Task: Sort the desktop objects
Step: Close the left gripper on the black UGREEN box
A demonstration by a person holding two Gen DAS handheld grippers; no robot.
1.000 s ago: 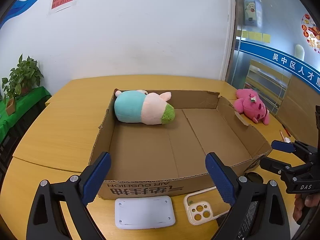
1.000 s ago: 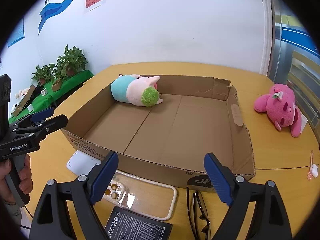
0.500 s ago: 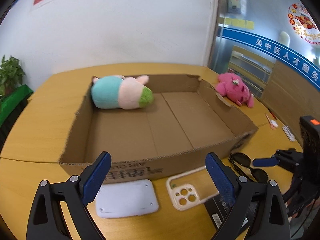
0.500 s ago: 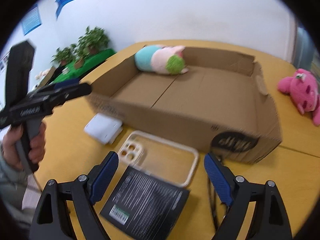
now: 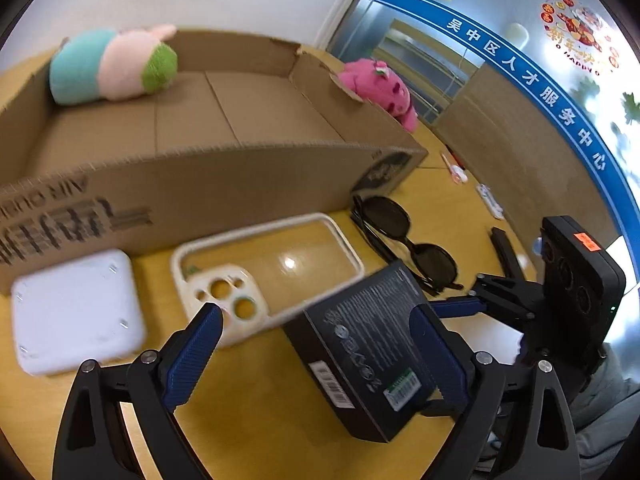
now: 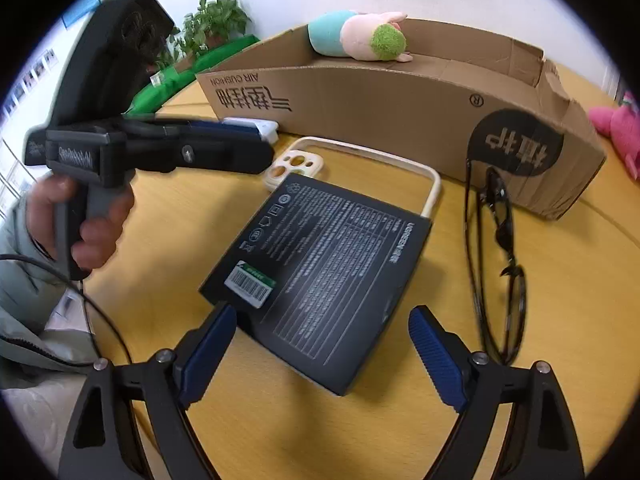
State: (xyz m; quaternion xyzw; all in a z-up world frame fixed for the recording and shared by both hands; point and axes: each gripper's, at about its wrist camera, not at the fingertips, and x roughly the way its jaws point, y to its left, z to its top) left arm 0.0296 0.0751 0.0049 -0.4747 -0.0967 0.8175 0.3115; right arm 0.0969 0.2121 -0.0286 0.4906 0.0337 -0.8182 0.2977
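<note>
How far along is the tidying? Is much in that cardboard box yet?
Barely begun. Done: only one plush toy lies in the box. In hand: nothing; both grippers are open, the right gripper poised over the black package, the left gripper near the phone case. Left on the table: the package, case, sunglasses, white pad and pink plush.

A flat black printed carton [image 6: 320, 272] lies on the yellow worktop [image 6: 560, 280], overlapping a cream clear-backed phone case [image 5: 256, 268]. Folded dark sunglasses [image 6: 496, 256] lie beside it; a white rounded plastic slab [image 5: 76, 308] rests near the open cardboard tray [image 5: 240, 184], which holds a teal-pink plush [image 5: 116, 64].
</note>
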